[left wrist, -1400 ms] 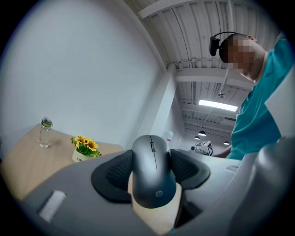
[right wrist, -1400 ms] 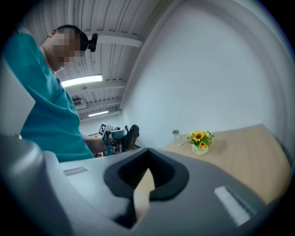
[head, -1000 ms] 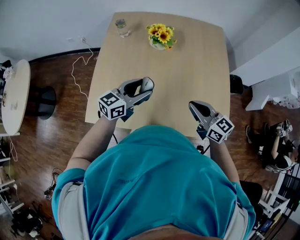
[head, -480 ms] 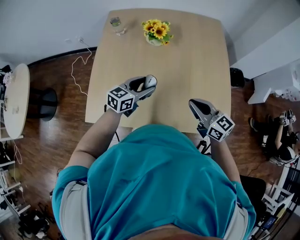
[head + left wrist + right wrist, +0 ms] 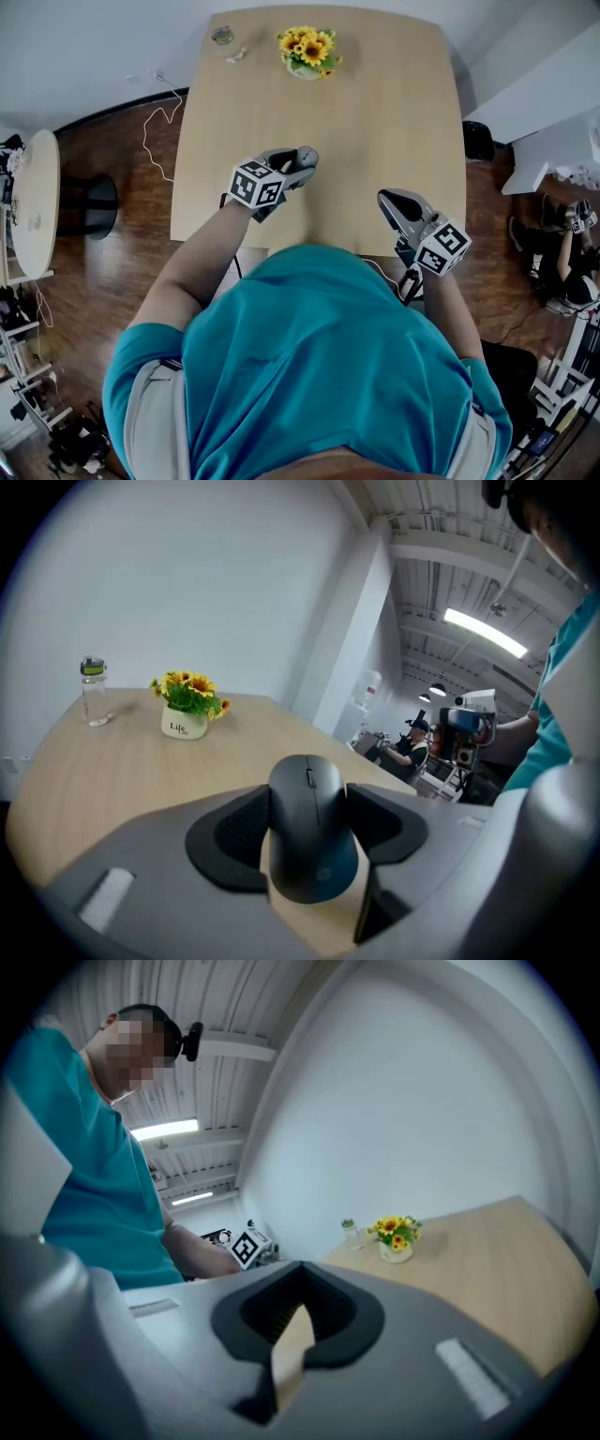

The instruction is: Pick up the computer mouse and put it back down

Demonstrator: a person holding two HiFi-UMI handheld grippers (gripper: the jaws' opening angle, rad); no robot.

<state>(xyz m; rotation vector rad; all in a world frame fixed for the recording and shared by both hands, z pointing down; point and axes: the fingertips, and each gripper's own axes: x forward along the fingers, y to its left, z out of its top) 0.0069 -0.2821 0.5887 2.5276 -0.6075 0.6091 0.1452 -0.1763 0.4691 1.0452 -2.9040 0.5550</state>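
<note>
A dark grey computer mouse [image 5: 312, 827] sits between the black pads of my left gripper [image 5: 309, 794], which is shut on its two sides. In the head view the left gripper [image 5: 302, 164] holds the mouse [image 5: 307, 157] low over the near-left part of the wooden table [image 5: 394, 112]; whether the mouse touches the wood I cannot tell. My right gripper [image 5: 394, 202] hovers over the table's near right edge. Its jaws are shut with nothing in them [image 5: 302, 1274].
A pot of yellow flowers [image 5: 306, 52] and a small clear bottle [image 5: 223, 39] stand at the table's far edge. A round side table [image 5: 28, 202] is at the left and a white cable [image 5: 155, 131] lies on the floor. Someone sits at the right [image 5: 572, 253].
My left gripper has carried the mouse farther over the table and lower toward its top. The right gripper has kept still.
</note>
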